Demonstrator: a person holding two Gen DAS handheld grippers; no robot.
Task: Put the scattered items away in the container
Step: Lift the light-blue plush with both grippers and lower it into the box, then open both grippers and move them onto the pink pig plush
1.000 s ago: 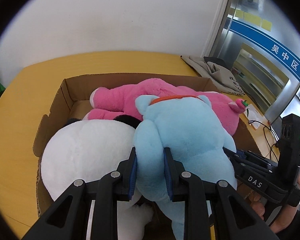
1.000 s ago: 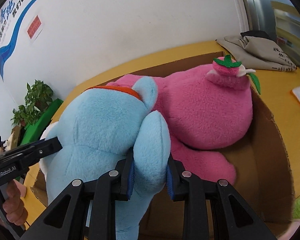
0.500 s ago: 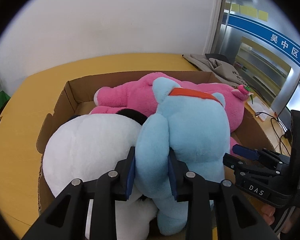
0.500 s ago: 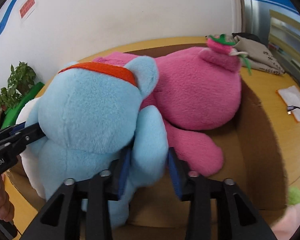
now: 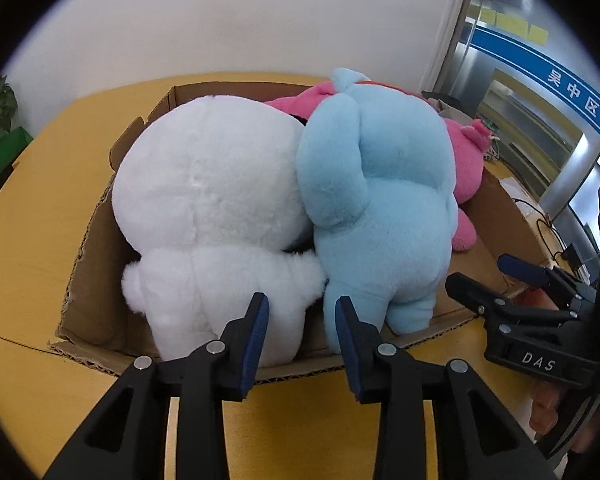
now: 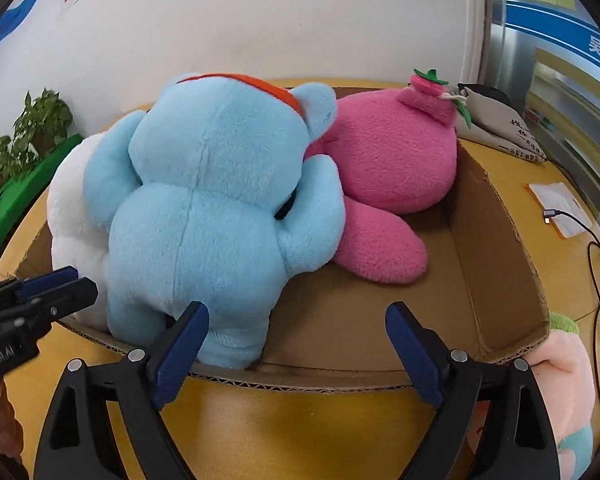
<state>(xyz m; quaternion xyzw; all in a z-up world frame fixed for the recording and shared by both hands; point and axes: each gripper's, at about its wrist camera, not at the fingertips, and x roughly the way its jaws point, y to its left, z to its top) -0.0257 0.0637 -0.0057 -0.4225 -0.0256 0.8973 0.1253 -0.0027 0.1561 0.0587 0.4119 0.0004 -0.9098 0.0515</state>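
The right gripper (image 6: 296,344) has just been opening its jaws; they stand wide over the near edge of the cardboard box (image 6: 500,248) with nothing between them. In the box, a blue plush (image 6: 204,208) sits at the near left, touching a white plush (image 6: 76,216) on its left and a pink plush (image 6: 388,160) lying far right. The left gripper (image 6: 56,286) shows at the left edge.
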